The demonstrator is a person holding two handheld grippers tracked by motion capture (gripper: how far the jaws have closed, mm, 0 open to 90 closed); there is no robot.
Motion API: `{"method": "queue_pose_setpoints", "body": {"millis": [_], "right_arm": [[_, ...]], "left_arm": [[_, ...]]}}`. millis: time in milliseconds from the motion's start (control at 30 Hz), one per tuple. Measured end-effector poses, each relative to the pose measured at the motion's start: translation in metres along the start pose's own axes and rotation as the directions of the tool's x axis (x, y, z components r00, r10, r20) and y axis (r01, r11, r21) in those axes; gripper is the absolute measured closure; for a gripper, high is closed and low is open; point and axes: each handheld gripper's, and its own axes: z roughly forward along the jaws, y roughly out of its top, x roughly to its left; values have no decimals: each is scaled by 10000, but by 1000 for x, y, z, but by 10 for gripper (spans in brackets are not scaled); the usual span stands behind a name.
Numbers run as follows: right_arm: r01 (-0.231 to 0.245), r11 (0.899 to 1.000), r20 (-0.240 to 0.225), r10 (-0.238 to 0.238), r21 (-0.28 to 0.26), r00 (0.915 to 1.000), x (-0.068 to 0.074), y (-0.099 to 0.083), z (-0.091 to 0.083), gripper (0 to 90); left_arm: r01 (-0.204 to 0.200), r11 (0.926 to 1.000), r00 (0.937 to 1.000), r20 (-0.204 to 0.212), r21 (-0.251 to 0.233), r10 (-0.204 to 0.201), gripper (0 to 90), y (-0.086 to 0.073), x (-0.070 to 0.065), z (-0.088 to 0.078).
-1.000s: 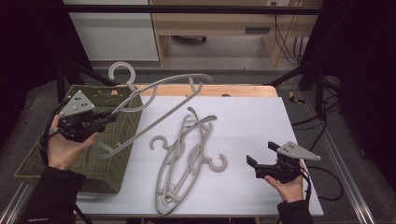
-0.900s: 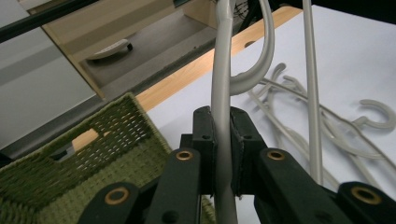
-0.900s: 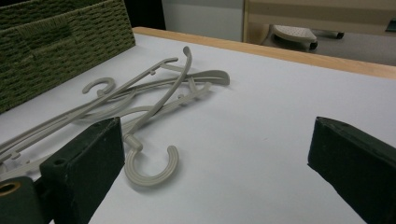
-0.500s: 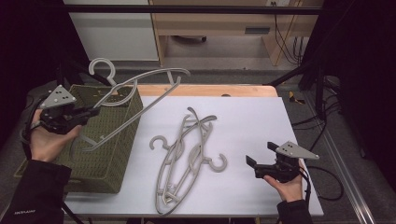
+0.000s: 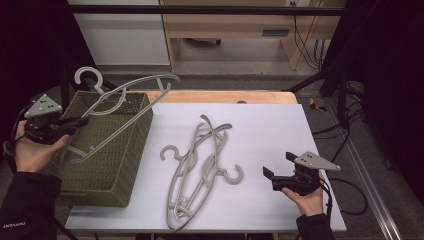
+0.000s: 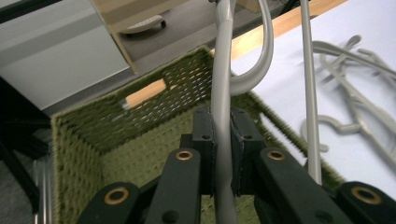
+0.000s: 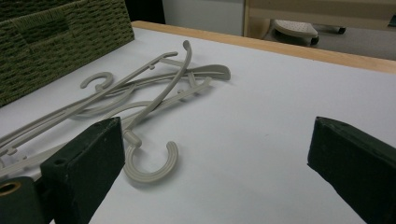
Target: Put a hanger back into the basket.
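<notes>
Pinching a pale grey plastic coat hanger [image 5: 125,102] by one of its arms, the left gripper [image 5: 75,122] hangs over the olive-green woven basket [image 5: 107,187] at the left edge of the white tabletop [image 5: 260,130]; its black jaws are pressed onto that arm, as the left gripper view shows [image 6: 223,154], with the hanger's hook above the basket's far rim and its straight bar slanting down into the opening; a heap of tangled grey hangers [image 5: 200,162] lies at the tabletop's middle, between the basket and the right gripper [image 5: 275,172], whose jaws stand spread with nothing between them near the front right corner; one hook end [image 7: 152,165] lies just beside its jaw.
</notes>
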Motion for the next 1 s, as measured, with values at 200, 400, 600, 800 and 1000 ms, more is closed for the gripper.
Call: {"method": "queue_pose_setpoints", "body": {"millis": [200, 400, 600, 800, 1000], "right_arm": [[-17, 10000, -9, 17, -10, 10000, 0, 0, 1, 41], [14, 10000, 12, -14, 5, 10000, 0, -1, 2, 41], [37, 10000, 1, -37, 61, 10000, 1, -1, 4, 41], [55, 10000, 11, -55, 43, 10000, 1, -1, 3, 41], [30, 10000, 13, -30, 76, 10000, 1, -1, 3, 41]], "left_arm": [[316, 9994, 9993, -210, 143, -313, 826, -12, 14, 1], [600, 9975, 9975, -406, 366, -585, 825, -27, 25, 2], [643, 9963, 9966, -547, 578, -612, 825, -37, 31, 0], [748, 9950, 9948, -748, 665, -697, 825, -48, 38, -2], [889, 9927, 9930, -857, 821, -818, 825, -57, 45, -4]]}}
